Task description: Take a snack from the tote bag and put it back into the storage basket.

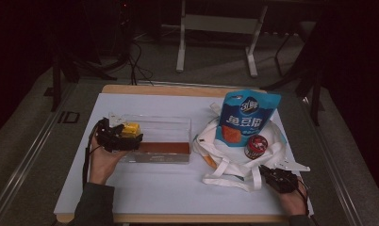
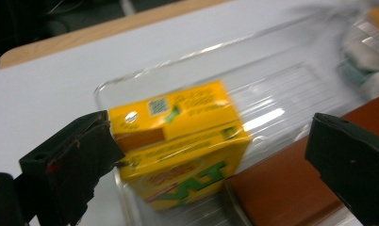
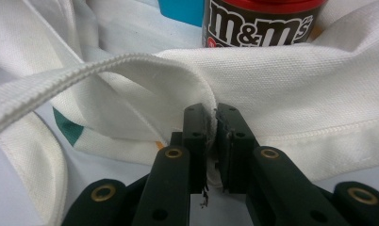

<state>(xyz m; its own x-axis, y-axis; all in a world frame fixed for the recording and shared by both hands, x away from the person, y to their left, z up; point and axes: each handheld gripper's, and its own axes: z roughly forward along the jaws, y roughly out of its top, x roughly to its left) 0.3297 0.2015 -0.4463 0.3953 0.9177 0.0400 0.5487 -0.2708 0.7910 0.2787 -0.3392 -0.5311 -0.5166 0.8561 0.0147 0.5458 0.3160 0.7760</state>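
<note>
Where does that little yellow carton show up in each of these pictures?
High view: the yellow carton sits at the left end of the clear plastic box, beside the left hand-held gripper.
Left gripper view: the carton lies centre frame, between the open jaws, inside the box.
Right gripper view: white tote bag instead; no carton here.
Shared landmark: the brown pack in the box, beside the carton.

Yellow carton (image 2: 178, 146) — in clear tray (image 2: 282, 66)

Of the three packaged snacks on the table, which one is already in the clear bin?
The yellow carton, between the left gripper's open jaws. The blue pouch and M&M's jar sit on the white tote bag.
</note>
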